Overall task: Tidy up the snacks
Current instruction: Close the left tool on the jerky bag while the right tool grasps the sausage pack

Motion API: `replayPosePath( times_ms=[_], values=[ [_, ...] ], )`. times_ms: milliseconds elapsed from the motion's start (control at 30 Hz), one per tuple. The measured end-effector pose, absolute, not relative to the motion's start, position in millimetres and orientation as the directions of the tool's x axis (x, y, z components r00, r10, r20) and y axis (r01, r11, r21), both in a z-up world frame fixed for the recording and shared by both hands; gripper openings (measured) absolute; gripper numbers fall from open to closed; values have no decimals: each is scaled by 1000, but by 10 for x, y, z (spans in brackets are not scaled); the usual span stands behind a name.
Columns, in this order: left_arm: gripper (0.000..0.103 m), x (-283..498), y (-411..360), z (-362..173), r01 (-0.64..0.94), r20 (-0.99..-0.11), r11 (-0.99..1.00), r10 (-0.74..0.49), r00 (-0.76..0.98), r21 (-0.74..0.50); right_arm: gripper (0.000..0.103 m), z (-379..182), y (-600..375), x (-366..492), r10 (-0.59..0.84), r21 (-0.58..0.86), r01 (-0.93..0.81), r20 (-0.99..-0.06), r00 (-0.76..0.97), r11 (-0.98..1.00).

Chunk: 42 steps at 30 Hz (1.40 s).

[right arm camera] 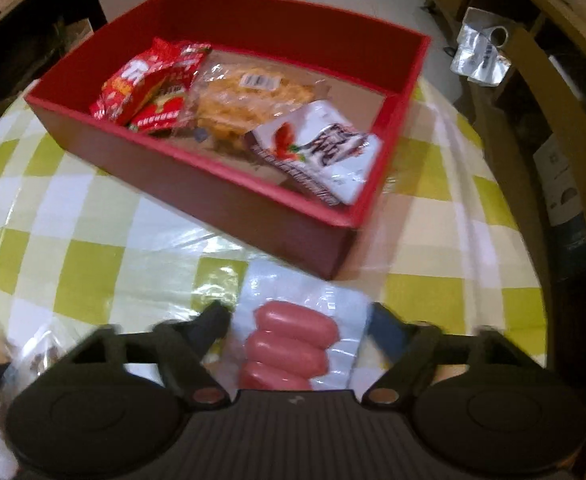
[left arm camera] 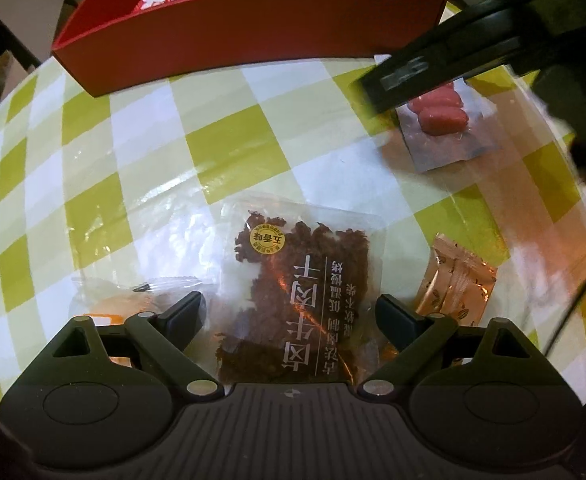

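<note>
Left tool (left arm camera: 291, 312): I hold it spread wide over the clear dried-beef packet (left arm camera: 299, 300).
Right tool (right arm camera: 299, 322): spread wide, straddling the clear pink-sausage pack (right arm camera: 293, 344).
Bench (left arm camera: 133, 140): red cardboard box (right arm camera: 229, 184) holds snacks.

A red rectangular cardboard box (right arm camera: 197, 184) sits at the far side of the green-and-white checked tablecloth (left arm camera: 141, 152); inside it, red crinkled snack packets (right arm camera: 149, 88) lie left, a clear bag of yellow crisps (right arm camera: 249, 96) middle, a white printed sachet (right arm camera: 325, 152) right; before the box lies a clear vacuum pack of pink sausages (right arm camera: 289, 344); left of that pack, a clear pouch of dark dried meat (left arm camera: 301, 300), with a copper foil sachet (left arm camera: 457, 280) beside it.

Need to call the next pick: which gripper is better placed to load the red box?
Right. Its open gripper straddles the sausage pack, right by the red box.
</note>
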<state>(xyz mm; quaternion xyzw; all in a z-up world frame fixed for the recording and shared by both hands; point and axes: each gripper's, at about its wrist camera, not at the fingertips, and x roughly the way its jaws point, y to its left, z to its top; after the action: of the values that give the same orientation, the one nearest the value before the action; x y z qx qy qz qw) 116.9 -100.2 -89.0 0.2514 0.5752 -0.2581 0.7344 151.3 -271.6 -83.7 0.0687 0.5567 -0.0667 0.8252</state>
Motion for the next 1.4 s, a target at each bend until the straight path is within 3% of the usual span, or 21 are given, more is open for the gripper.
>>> replayPosePath(
  times_ms=[400, 567, 800, 1167, 1400],
  values=[
    [93, 1162, -1039, -801, 688, -972, 723, -110, 208, 66, 77, -773, -2693, 1377, -29, 16, 115, -925, 379, 993],
    [99, 1073, -1125, -952, 727, -973, 677, -68, 220, 117, 77, -770, -2693, 1393, -23, 14, 95, -926, 377, 995],
    [81, 1100, -942, -895, 674, -977, 737, -111, 182, 42, 75, -734, -2715, 1362, -6, 24, 75, -925, 381, 997],
    [80, 1248, -897, -572, 609, -951, 792, -168, 260, 27, 74, -513, -2714, 1348, 19, 56, 71, -899, 437, 996],
    [80, 1345, -931, -514, 576, -939, 815, -148, 310, 61, 74, -433, -2536, 1325, -7, 0, 15, -893, 449, 1000]
  ],
)
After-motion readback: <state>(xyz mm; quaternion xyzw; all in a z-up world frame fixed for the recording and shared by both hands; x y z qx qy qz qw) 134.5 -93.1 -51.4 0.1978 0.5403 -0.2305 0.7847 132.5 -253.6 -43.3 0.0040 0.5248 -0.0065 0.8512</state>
